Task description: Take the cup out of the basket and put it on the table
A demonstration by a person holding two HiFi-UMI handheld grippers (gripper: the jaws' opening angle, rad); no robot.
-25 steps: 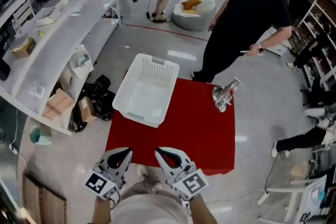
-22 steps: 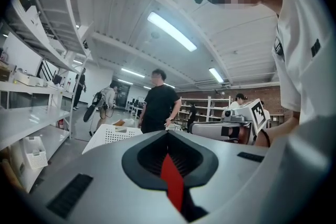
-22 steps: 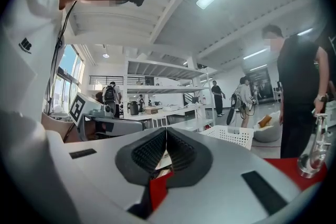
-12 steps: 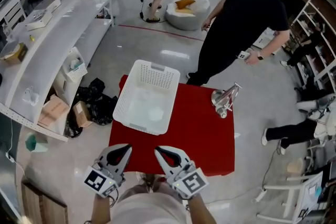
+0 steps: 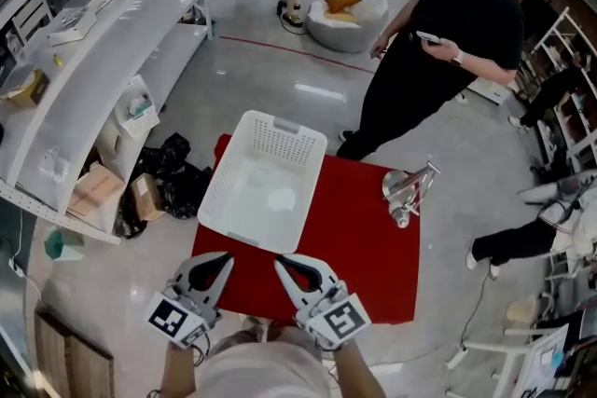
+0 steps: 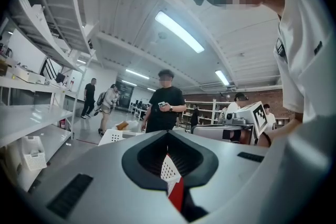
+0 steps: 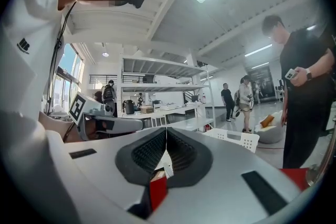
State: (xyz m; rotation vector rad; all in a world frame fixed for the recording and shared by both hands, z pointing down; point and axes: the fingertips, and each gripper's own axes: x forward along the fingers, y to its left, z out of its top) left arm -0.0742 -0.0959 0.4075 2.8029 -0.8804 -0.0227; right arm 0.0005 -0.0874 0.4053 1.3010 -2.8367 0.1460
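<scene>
You hold both tools low in front of you, at the near edge of the red surface (image 5: 359, 242). Your left tool (image 5: 226, 259) is closed all the way. Its two jaws meet at the tips, and nothing is between them. Your right tool (image 5: 280, 265) is the same: its jaws are pressed together and it holds nothing. The two tools sit side by side, a little apart, and both point level toward the basket (image 5: 222, 171).

The white basket stands on the left part of the surface. Its near end is just past the tips of your tools, and neither tool touches it. The cup is hard to see. A pale shape (image 5: 280, 198) on the basket's floor may be the cup, but it is too faint to be sure.

A shiny metal thing (image 5: 408, 191) lies on the right side of the surface, well apart from the basket. A person in black (image 5: 448, 42) stands on the floor just behind the surface.
</scene>
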